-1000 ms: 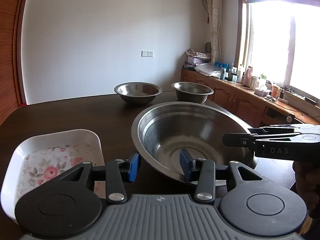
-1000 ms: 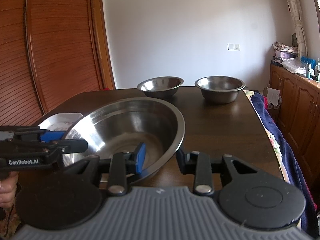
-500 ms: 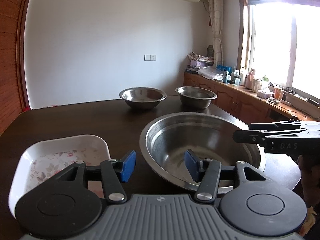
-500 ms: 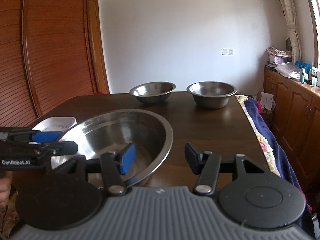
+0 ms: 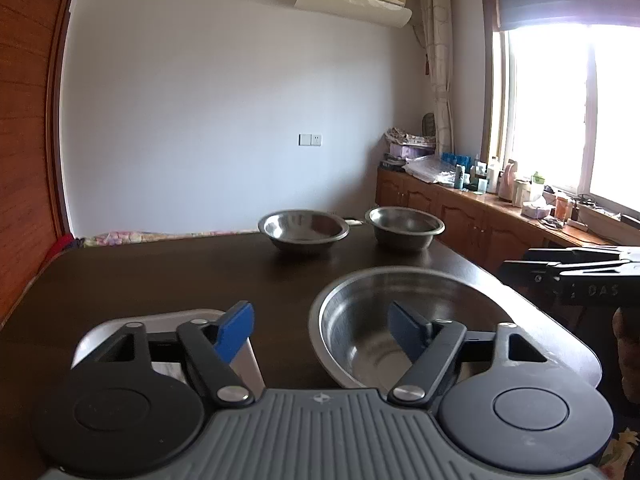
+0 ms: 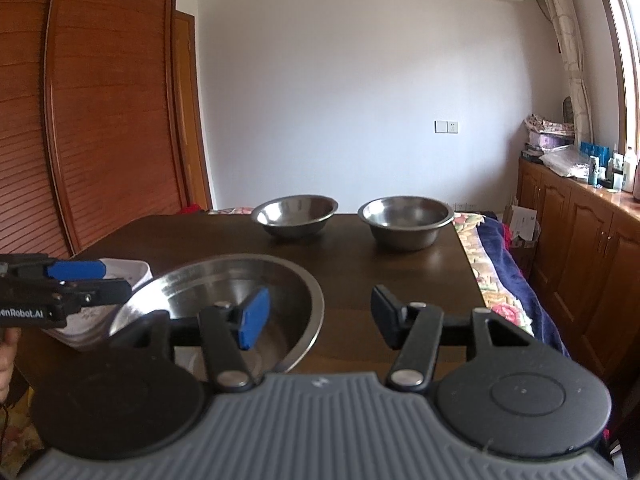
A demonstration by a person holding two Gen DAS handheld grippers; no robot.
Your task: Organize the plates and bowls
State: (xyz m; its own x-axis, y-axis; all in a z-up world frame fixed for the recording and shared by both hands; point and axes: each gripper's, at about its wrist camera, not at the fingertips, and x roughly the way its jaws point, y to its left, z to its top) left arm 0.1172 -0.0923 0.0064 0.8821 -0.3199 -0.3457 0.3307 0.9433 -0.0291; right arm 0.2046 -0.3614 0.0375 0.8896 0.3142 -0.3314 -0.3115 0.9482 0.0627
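Both your grippers are released and hold nothing: the left gripper (image 5: 320, 330) has its blue pads spread wide in the lower middle of its frame, and the right gripper (image 6: 318, 316) stands just as open in the lower middle of its own view. The large steel bowl (image 5: 432, 320) sits flat on the dark table (image 5: 180, 276), lower right in the left view and lower left in the right view; the white floral dish (image 6: 120, 276) lies just beside it, low in the frame; the two smaller steel bowls, the shallow one (image 5: 303, 229) and the deep one (image 5: 405, 226), stand near each other at mid-frame by the far edge.

Mind what could go wrong from here, as I judge it: the big bowl's rim is thin, sloped and slick, so a pinch taken with one pad barely over the lip may slip and let it tip or clang; it also appears to rest near the table's right-hand edge, so a sideways nudge might send it off; if you carry a small bowl across to nest it, a low pass could clip the big rim or the dish.

Against a second ago: the bowl was tilted with your pads at its rim; now it lies level, both grippers have drawn back and upward with pads wider apart, and more wall fills the upper frame.
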